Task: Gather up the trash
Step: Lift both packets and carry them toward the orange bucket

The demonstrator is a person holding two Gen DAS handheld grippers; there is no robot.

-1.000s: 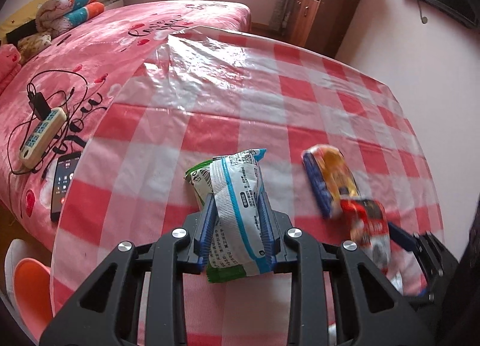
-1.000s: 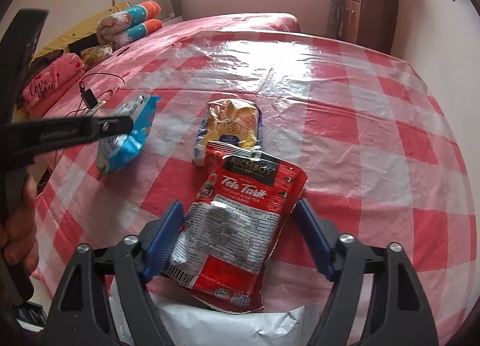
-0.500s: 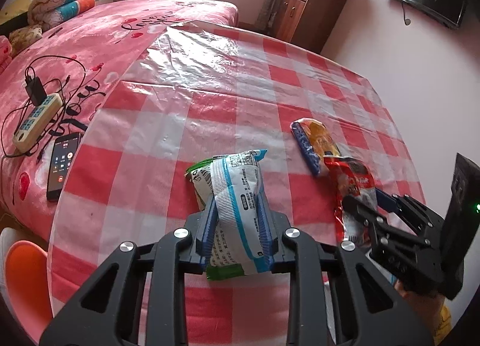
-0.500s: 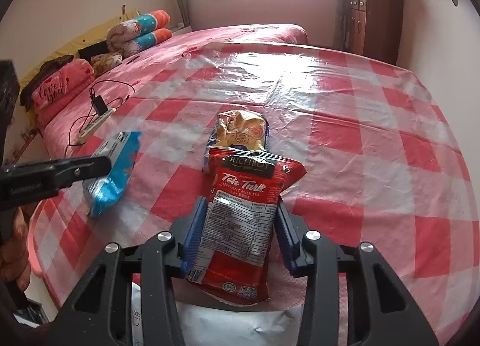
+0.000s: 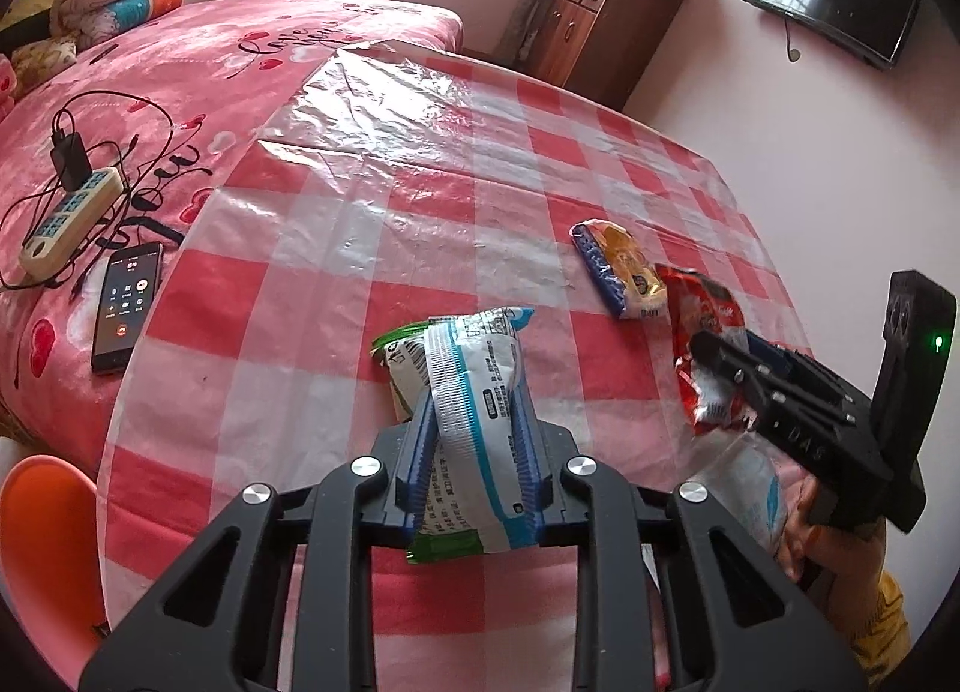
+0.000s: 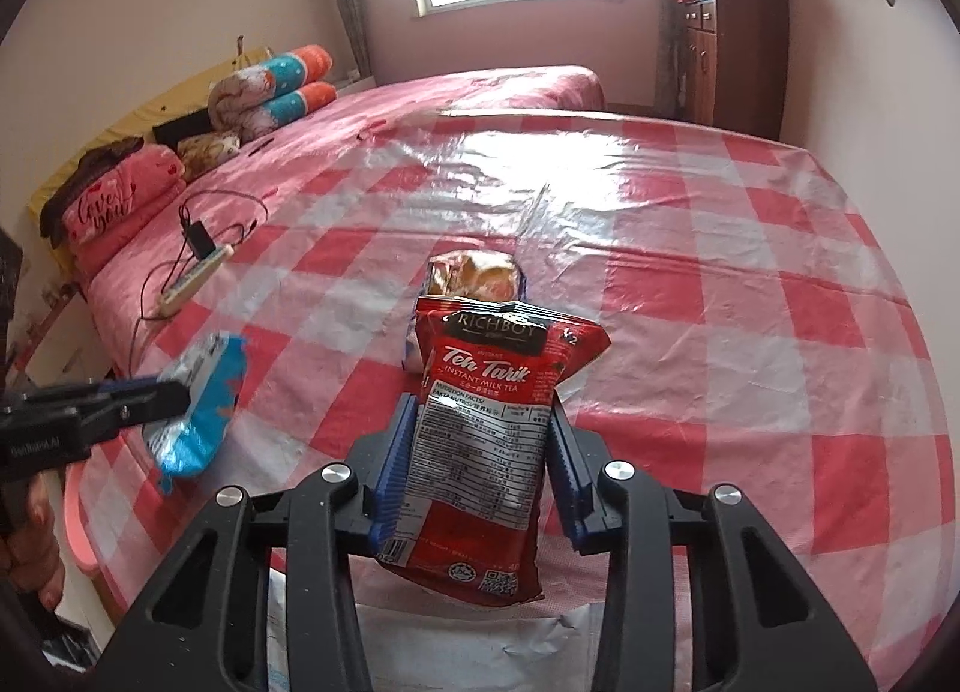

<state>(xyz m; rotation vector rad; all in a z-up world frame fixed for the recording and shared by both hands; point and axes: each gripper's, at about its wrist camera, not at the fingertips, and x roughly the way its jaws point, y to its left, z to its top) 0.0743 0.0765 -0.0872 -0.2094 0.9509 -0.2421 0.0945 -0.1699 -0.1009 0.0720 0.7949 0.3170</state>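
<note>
My left gripper (image 5: pixel 474 422) is shut on a white-and-blue wrapper (image 5: pixel 480 392), with a green-and-white packet (image 5: pixel 399 359) behind it in the same grip, above the checked table (image 5: pixel 372 224). My right gripper (image 6: pixel 480 428) is shut on a red Teh Tarik packet (image 6: pixel 486 422), lifted off the table. A yellow-and-blue snack bag (image 5: pixel 621 269) lies on the cloth beyond it; in the right wrist view the snack bag (image 6: pixel 474 272) shows just behind the red packet. The left gripper also shows in the right wrist view (image 6: pixel 174 398), the right one in the left wrist view (image 5: pixel 705 347).
A pink bed (image 5: pixel 150 92) with a phone (image 5: pixel 126 308) and a power strip (image 5: pixel 66 218) lies left of the table. A white bag (image 6: pixel 456 650) hangs at the table's near edge. An orange stool (image 5: pixel 42 536) stands lower left. A wooden cabinet (image 5: pixel 594 38) stands at the back.
My right gripper closed on the red packet and lifted it up off the cloth. My left gripper kept its hold on the wrappers and drew back and up a little.
</note>
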